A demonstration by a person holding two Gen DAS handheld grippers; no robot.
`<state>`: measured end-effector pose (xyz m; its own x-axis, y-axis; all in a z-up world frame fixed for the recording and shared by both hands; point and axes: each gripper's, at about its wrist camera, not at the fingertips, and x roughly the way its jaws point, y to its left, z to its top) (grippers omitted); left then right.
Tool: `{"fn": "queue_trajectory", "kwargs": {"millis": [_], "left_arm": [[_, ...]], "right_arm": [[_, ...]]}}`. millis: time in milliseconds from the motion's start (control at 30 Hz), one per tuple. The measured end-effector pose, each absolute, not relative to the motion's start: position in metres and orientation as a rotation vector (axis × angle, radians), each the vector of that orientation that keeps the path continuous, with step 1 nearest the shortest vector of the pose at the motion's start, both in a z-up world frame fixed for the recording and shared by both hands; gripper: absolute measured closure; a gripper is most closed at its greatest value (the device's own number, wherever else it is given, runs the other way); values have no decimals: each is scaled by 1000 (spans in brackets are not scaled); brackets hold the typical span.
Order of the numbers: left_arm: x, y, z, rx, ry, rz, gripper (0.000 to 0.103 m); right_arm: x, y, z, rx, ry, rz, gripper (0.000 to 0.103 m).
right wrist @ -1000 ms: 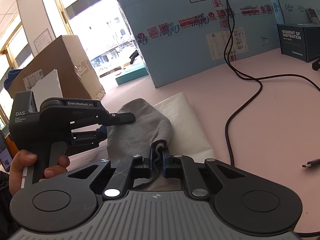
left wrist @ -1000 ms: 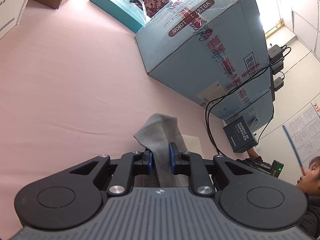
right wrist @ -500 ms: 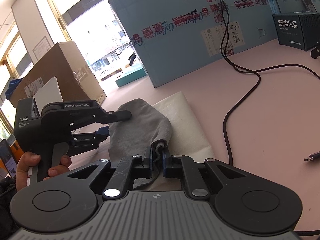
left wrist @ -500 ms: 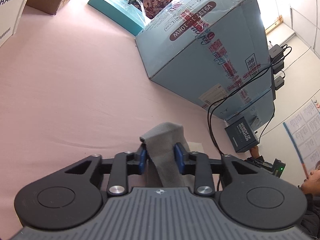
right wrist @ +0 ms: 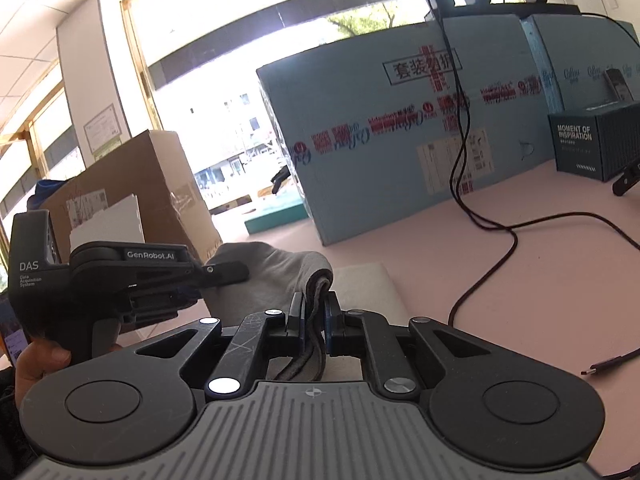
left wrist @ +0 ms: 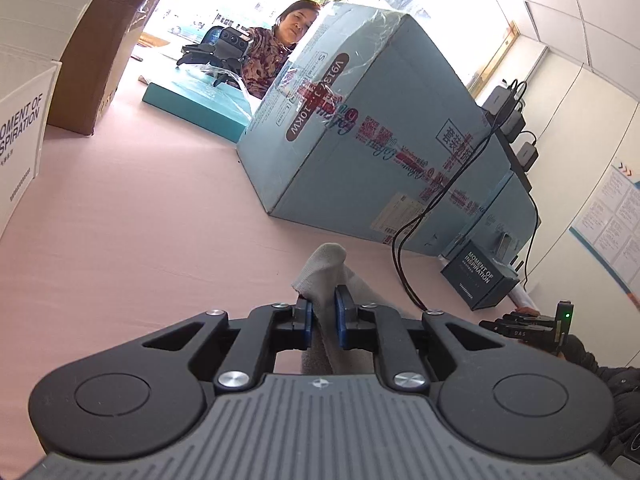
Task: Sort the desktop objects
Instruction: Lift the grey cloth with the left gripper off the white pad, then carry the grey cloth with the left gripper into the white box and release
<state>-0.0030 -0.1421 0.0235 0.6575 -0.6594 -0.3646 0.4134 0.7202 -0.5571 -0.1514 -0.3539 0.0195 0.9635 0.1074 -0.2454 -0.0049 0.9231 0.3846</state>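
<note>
A grey cloth (right wrist: 264, 280) hangs lifted between both grippers above the pink table. My left gripper (left wrist: 322, 312) is shut on one edge of the grey cloth (left wrist: 322, 268), which bunches up between its blue pads. My right gripper (right wrist: 313, 314) is shut on the folded opposite edge. The left gripper's body (right wrist: 120, 280), held by a hand, shows at the left of the right wrist view. A white cloth (right wrist: 368, 284) lies flat on the table under the grey one.
A large blue carton (left wrist: 380, 152) stands ahead, with a black cable (right wrist: 480, 224) trailing over the table (left wrist: 140, 220). A dark small box (right wrist: 592, 140) sits right, a brown carton (right wrist: 132, 184) and a white box (left wrist: 22, 128) left. A person sits behind a teal flat box (left wrist: 196, 104).
Both grippers have risen and tilted up, lifting the grey cloth off the table. The left gripper's jaws eased apart briefly, then closed tight on the cloth again.
</note>
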Motion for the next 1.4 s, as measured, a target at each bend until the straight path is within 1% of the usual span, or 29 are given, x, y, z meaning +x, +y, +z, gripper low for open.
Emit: {"fn": "queue_trajectory", "kwargs": {"millis": [100, 233, 367, 500, 667, 833, 1100, 1300, 1400], "left_arm": [[-10, -128, 35, -479, 559, -644, 93], [-25, -107, 60, -465, 466, -657, 93], [-42, -74, 88, -443, 358, -661, 93], [-49, -34, 113, -467, 304, -654, 93], [-64, 24, 141, -448, 198, -586, 93], [-72, 85, 162, -467, 136, -491, 93], [-70, 153, 181, -418, 123, -332, 93], [-29, 172, 168, -431, 305, -327, 93], [-6, 168, 154, -420, 381, -315, 93]], "right_arm": [[-155, -348, 32, 392, 218, 59, 95], [-158, -327, 64, 351, 138, 92, 95], [-160, -307, 95, 309, 60, 125, 95], [-155, -276, 126, 269, 7, 189, 95], [-137, -229, 161, 190, -18, 268, 95], [-105, -177, 191, 131, -7, 345, 95], [-47, -96, 209, 54, 77, 409, 95], [-11, -66, 203, 15, 173, 369, 95], [5, -59, 193, 37, 263, 347, 95]]}}
